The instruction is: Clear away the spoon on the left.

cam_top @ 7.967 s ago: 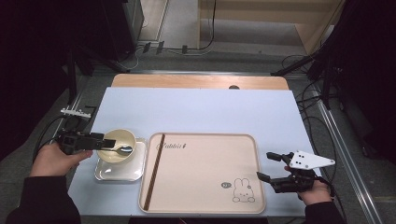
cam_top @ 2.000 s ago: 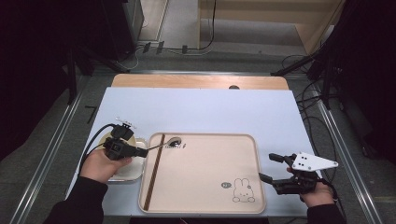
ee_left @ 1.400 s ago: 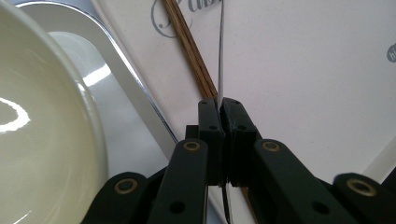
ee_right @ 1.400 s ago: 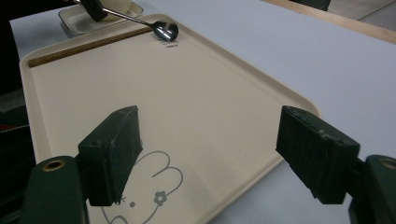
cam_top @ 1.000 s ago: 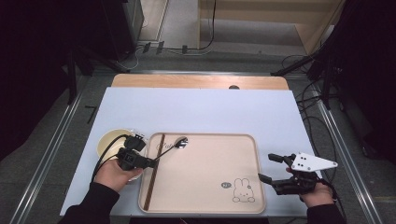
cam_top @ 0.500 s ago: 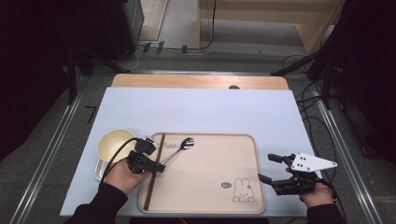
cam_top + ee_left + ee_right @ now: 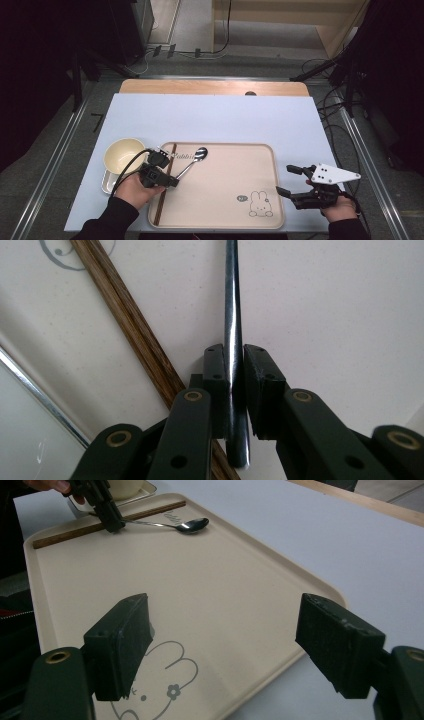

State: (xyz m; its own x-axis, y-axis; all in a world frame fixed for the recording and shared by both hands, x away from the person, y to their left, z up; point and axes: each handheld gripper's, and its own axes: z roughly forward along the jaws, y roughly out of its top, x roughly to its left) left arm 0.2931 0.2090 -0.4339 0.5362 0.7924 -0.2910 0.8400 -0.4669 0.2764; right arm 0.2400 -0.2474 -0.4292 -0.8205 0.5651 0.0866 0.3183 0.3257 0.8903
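From above we look forward and down over the whole worktop [image 7: 225, 120]. Our left gripper view sits very close, facing down onto the tray [image 7: 350, 300]. Our right gripper view looks low across that same tray [image 7: 210, 580] toward the spoon [image 7: 175, 526], shared by all three.

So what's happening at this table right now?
A person works with a gripper in each hand. The left gripper is shut on the handle of a metal spoon, whose bowl lies on the beige tray beside brown chopsticks. A cream bowl sits on a small metal dish left of the tray. The right gripper hovers open at the tray's right edge, holding nothing.
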